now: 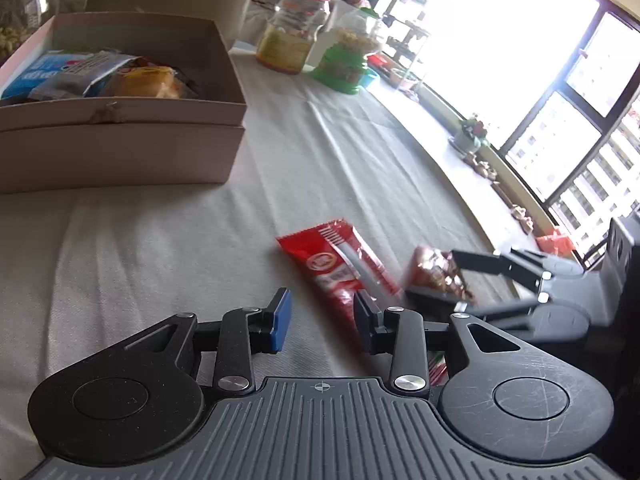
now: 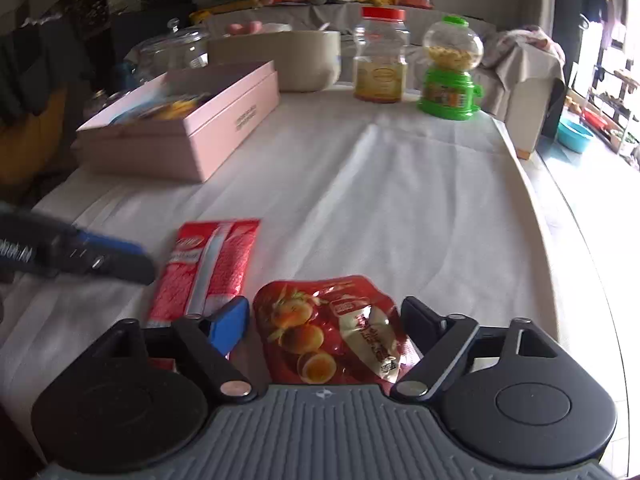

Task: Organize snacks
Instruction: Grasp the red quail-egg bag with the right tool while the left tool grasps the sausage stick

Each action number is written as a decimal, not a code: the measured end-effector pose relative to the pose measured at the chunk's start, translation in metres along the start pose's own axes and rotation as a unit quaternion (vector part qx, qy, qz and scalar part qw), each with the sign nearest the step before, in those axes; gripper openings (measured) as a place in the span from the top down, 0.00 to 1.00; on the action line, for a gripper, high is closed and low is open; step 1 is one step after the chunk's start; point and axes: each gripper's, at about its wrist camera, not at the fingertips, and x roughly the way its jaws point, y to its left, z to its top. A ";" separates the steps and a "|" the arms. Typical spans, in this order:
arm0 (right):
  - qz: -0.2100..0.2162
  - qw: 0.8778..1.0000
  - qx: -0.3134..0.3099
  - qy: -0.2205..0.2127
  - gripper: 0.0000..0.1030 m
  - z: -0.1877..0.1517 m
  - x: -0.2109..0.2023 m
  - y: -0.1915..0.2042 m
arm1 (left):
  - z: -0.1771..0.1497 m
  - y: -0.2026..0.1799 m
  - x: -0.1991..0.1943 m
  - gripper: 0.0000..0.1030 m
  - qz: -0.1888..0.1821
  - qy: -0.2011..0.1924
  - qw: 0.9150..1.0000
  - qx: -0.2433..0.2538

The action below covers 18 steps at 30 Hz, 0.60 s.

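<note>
A red pouch (image 2: 332, 332) printed with buns and eggs sits between the fingers of my right gripper (image 2: 326, 326), and both pads touch its edges. In the left wrist view that right gripper (image 1: 456, 278) and the red pouch (image 1: 434, 270) are blurred at the right. A red wafer packet (image 1: 340, 268) lies flat on the white cloth; its near end runs under the right finger of my left gripper (image 1: 324, 320), which is open with bare cloth between its pads. The left gripper (image 2: 124, 258) stands just left of the wafer packet (image 2: 212, 268). A pink box (image 1: 120, 148) with several packets stands at the back left.
Behind the pink box (image 2: 224, 128) are a beige bowl (image 2: 276, 60) and a glass jar (image 2: 176, 52). A red-lidded jar (image 2: 380, 56) and a green candy dispenser (image 2: 450, 76) stand at the far end. The table's curved edge (image 2: 560, 240) runs along the right.
</note>
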 end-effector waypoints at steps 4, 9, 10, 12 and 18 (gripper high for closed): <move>0.014 1.000 -0.023 -0.013 0.16 -0.010 -0.011 0.020 | 0.002 -0.012 -0.005 0.62 0.008 -0.007 1.000 0.020; -0.031 0.999 0.008 -0.044 0.16 -0.011 -0.018 0.006 | -0.003 -0.035 -0.011 0.62 0.051 -0.021 0.994 0.092; -0.041 0.998 0.031 -0.044 0.16 -0.011 -0.018 -0.003 | -0.004 -0.043 -0.009 0.62 0.055 -0.018 0.992 0.116; -0.031 0.993 0.105 -0.036 0.16 -0.009 -0.013 -0.029 | -0.010 -0.059 -0.005 0.62 0.048 -0.011 0.986 0.157; 0.006 0.977 0.199 -0.075 0.16 -0.023 -0.020 -0.060 | -0.036 -0.094 0.020 0.60 0.067 0.009 0.958 0.278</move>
